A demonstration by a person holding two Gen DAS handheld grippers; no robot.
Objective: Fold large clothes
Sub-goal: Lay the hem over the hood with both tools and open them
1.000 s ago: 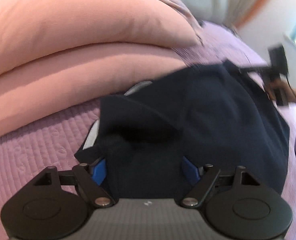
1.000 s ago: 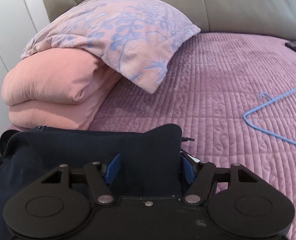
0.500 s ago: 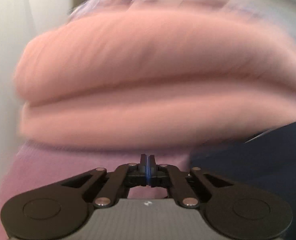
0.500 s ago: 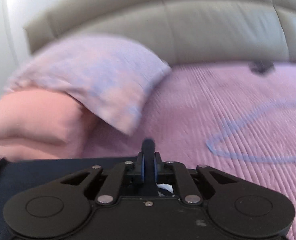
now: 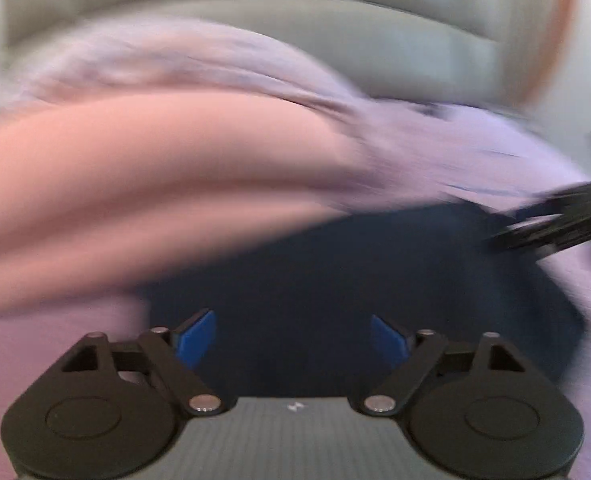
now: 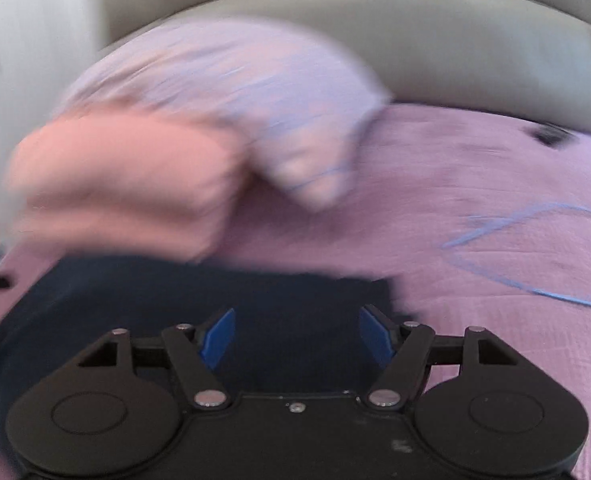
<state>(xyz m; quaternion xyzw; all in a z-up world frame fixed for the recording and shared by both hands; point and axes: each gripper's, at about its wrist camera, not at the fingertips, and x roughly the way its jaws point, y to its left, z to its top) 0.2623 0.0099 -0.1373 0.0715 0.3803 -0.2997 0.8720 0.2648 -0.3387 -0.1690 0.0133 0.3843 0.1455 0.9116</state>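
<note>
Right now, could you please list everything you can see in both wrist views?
Garment: one, dark navy, flat on the bed just ahead of both grippers.
Bedspread: one, quilted purple, covering the bed.
Folded duvet: one, pink, stacked at the left beyond the garment.
Pillow: one, lilac with blue print, on top of the duvet.
Hanger: one, blue wire, on the bedspread at right.
Headboard: one, grey, padded, behind.
Small dark object: one, far right by the headboard; too blurred to identify.
Left gripper: black, blue pads, jaws opening, nothing pinched.
Right gripper: same, jaws opening, nothing pinched.
</note>
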